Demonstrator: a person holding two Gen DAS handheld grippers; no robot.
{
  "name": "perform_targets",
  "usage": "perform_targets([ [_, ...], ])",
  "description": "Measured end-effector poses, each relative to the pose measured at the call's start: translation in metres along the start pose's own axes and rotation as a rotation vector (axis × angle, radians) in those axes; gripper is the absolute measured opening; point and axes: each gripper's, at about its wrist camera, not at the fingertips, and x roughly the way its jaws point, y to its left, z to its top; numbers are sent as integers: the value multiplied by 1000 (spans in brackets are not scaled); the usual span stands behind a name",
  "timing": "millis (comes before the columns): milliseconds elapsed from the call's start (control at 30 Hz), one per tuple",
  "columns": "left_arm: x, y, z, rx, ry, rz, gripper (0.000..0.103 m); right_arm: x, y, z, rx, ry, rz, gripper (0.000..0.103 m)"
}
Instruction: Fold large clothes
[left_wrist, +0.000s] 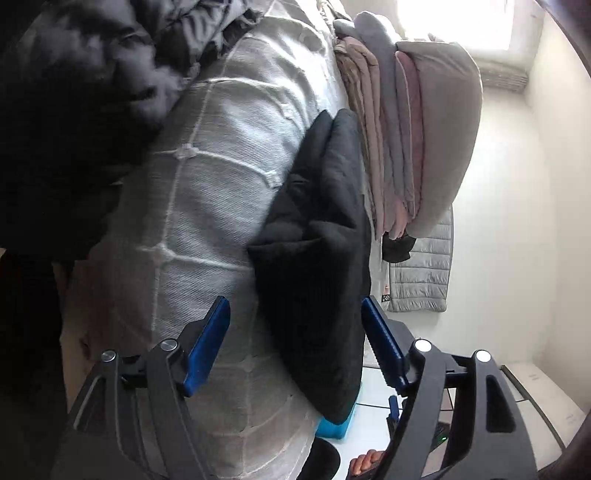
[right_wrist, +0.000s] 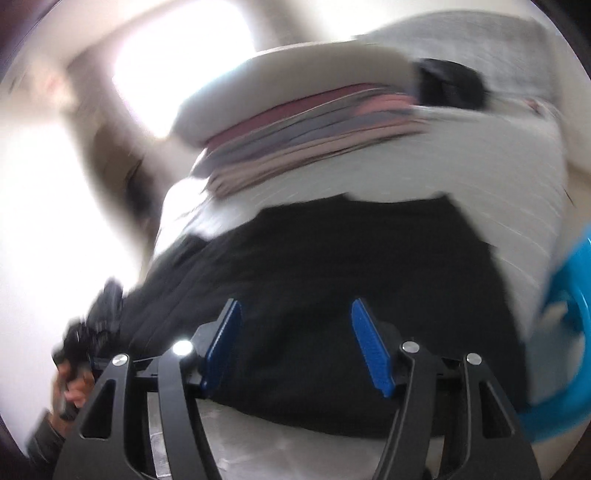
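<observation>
Clothes are the matter: a black garment (left_wrist: 317, 258) is seen lying folded on a grey bedspread (left_wrist: 207, 206), and no claw grips it. In the left wrist view the garment runs from 12 o'clock down to 6 o'clock of the left claw (left_wrist: 295, 347), whose blue pads (left_wrist: 207, 343) stand wide apart with the cloth lying beyond and between them, untouched as far as can be told. In the right wrist view, which is badly smeared, the right claw (right_wrist: 295, 343) is likewise spread, with nothing pressed between its pads; the black cloth fills the space beyond them.

A stack of folded clothes (left_wrist: 399, 140) is seen at 1 o'clock of the garment, just beside it, topped by a thick grey cushion-like piece. A blue object (left_wrist: 334, 424) is partly hidden under the garment's near end at 6 o'clock; what it is cannot be told.

Several risks are judged likely. The garment's near end overhangs the bed's edge, so the fold may be dragged off by its own weight. If the fold is lifted by one layer only, it may be opened again. The stack may be toppled by a careless sweep of a claw. A dark heap (left_wrist: 74, 110) at 10 o'clock may be caught by the left claw by mistake.
</observation>
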Motion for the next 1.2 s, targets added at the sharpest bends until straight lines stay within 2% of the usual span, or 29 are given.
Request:
perform_targets([
  [133, 6, -16, 4, 38, -27, -1, 70, 36, 40, -2, -62, 45, -3, 61],
  [200, 11, -18, 6, 36, -29, 10, 70, 56, 47, -11, -81, 87, -49, 61],
  [267, 15, -17, 6, 28, -27, 1, 70, 83, 40, -20, -88, 166, -79, 61],
  [300, 17, -16, 6, 33, -31, -5, 63, 105, 39, -31, -102, 240, -116, 61],
  [333, 17, -15, 5, 39, -39, -4, 49, 124, 36, -43, -119, 302, -131, 64],
  [400, 17, -11, 6, 35, -37, -30, 35, 128, 31, -50, -121, 273, -122, 64],
  [467, 16, -9, 4, 48, -45, -27, 30, 125, 32, -43, -110, 284, -109, 64],
  [533, 15, -7, 3, 54, -53, -25, 30, 117, 24, -41, -66, 253, -56, 65],
  [600, 15, -7, 3, 58, -50, -22, 30, 104, 16, -33, -13, 192, -11, 65],
  [633, 15, -8, 4, 61, -47, -16, 31, 93, 13, -27, 17, 142, 40, 65],
  [700, 15, -10, 4, 66, -39, 0, 32, 74, -6, -16, 150, 53, 255, 70],
  [733, 14, -11, 4, 71, -36, 7, 32, 68, -23, -12, 249, 18, 357, 77],
  [767, 14, -12, 4, 72, -35, 14, 33, 68, -38, -11, 330, 4, 421, 79],
  [833, 14, -14, 5, 66, -37, 25, 34, 74, -60, -11, 463, 1, 491, 79],
  [867, 14, -16, 4, 69, -40, 33, 34, 75, -69, -14, 512, -7, 497, 79],
  [933, 15, -21, 3, 80, -47, 49, 35, 70, -71, -9, 488, -18, 403, 79],
  [967, 15, -22, 2, 82, -52, 57, 35, 65, -60, -4, 406, -31, 300, 79],
  [1033, 14, -24, 2, 79, -58, 63, 36, 62, -36, 2, 260, -44, 184, 79],
  [1100, 14, -23, 1, 76, -63, 65, 36, 66, -13, 5, 150, -39, 135, 79],
  [1200, 13, -23, 0, 80, -67, 64, 36, 71, 12, -5, 9, -30, -37, 79],
])
